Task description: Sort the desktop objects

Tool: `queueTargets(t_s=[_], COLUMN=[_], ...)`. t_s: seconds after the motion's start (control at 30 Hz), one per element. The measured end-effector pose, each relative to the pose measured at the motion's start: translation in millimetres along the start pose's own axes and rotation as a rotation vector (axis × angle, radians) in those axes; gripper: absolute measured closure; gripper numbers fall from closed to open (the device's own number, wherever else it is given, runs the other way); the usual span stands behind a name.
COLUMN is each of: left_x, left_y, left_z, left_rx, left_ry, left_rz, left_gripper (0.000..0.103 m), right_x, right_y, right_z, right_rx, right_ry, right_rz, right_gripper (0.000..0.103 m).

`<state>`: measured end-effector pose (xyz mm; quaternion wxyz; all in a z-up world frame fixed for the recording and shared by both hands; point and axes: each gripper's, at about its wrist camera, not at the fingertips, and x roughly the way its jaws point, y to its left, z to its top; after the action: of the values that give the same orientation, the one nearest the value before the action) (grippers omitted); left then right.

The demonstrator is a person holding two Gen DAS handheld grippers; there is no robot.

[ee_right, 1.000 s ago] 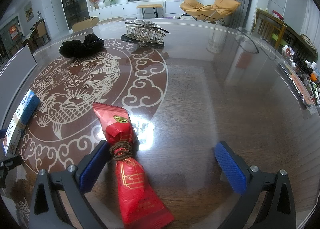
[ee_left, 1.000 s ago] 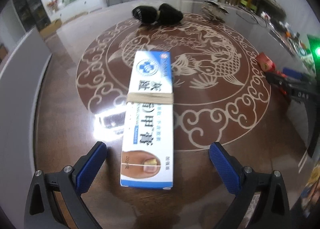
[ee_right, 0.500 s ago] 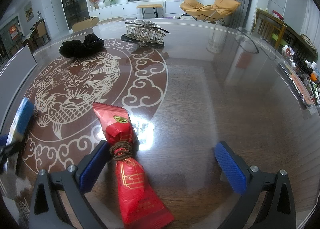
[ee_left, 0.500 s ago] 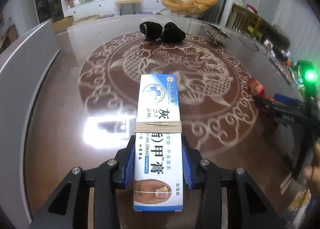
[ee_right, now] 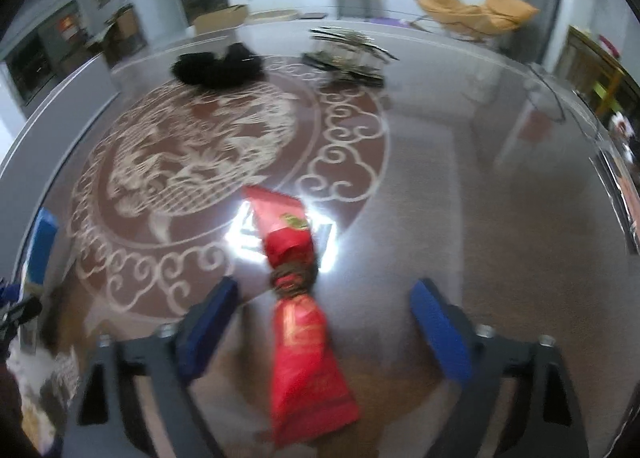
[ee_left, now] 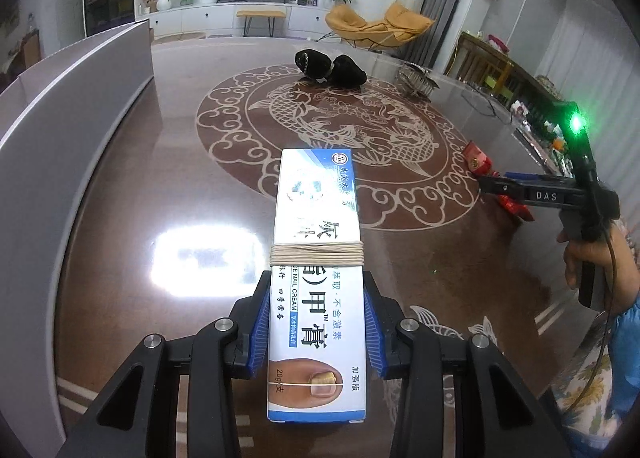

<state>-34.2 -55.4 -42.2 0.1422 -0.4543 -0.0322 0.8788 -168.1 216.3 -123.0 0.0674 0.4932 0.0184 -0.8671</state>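
My left gripper (ee_left: 317, 328) is shut on a white and blue nail cream box (ee_left: 316, 258) bound with a rubber band, held above the glossy table. The box also shows at the left edge of the right wrist view (ee_right: 40, 254). My right gripper (ee_right: 324, 322) is open, its blue pads on either side of a red packet (ee_right: 300, 322) tied at the middle, which lies on the table. The red packet (ee_left: 480, 164) and the right gripper (ee_left: 508, 188) show at the right of the left wrist view.
A black scrunchie (ee_left: 330, 68) (ee_right: 218, 66) lies at the far side of the fish pattern. A metal hair clip (ee_left: 416, 80) (ee_right: 348, 54) lies to its right. A grey box wall (ee_left: 76, 98) runs along the left. Small items line the table's right edge (ee_left: 552, 130).
My left gripper closed on the nail cream box and lifted it off the table. My right gripper shifted left so the red packet now lies between its open fingers.
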Motion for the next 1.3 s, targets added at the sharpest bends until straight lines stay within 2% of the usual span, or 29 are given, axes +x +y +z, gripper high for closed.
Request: queueTargets(t_s=[0.07, 0.1, 0.13, 0.27, 0.47, 0.57, 0.7, 0.77, 0.87, 0.93, 0.97, 1.1, 1.3], left_x=[-3, -5, -7, -25, -78, -112, -154, -172, -191, -196, -197, -193, -170], left_y=[1, 1, 2, 9, 29, 51, 101, 131, 182, 210, 226, 267, 290], left_z=[-1, -1, -2, -2, 12, 21, 26, 25, 20, 15, 13, 0, -10], left_rx=[-0.001, -0.001, -0.005, -0.052, -0.113, -0.141, -0.197, -0.226, -0.286, -0.320, -0.338, -0.396, -0.404], left_ry=[-0.007, -0.010, -0.014, -0.044, -0.140, -0.197, -0.251, -0.270, -0.268, -0.256, -0.247, -0.200, -0.126], left_rz=[-0.004, -0.004, -0.009, -0.051, -0.099, -0.092, -0.035, 0.027, 0.122, 0.170, 0.203, 0.256, 0.285], left_gripper=[0.063, 0.063, 0.063, 0.063, 0.063, 0.063, 0.063, 0.063, 0.063, 0.063, 0.063, 0.063, 0.063], right_x=[0, 4, -7, -26, -79, -105, -125, -133, -139, -141, -139, -122, -65], right_y=[11, 11, 15, 29, 67, 100, 164, 203, 269, 306, 323, 406, 483], right_z=[7, 7, 4, 0, 20, 38, 64, 75, 91, 98, 101, 105, 92], right_rx=[-0.040, -0.057, -0.062, -0.038, -0.012, -0.024, -0.076, -0.106, -0.155, -0.186, -0.201, -0.270, -0.310], right_ry=[0.020, 0.048, 0.054, 0.058, -0.045, -0.099, -0.144, -0.155, -0.156, -0.153, -0.148, -0.100, 0.000], right_rz=[0.022, 0.039, 0.030, 0.060, 0.179, 0.271, 0.415, 0.492, 0.613, 0.664, 0.683, 0.746, 0.706], right_gripper=[0.049, 0.070, 0.079, 0.079, 0.079, 0.079, 0.079, 0.079, 0.079, 0.079, 0.079, 0.079, 0.079])
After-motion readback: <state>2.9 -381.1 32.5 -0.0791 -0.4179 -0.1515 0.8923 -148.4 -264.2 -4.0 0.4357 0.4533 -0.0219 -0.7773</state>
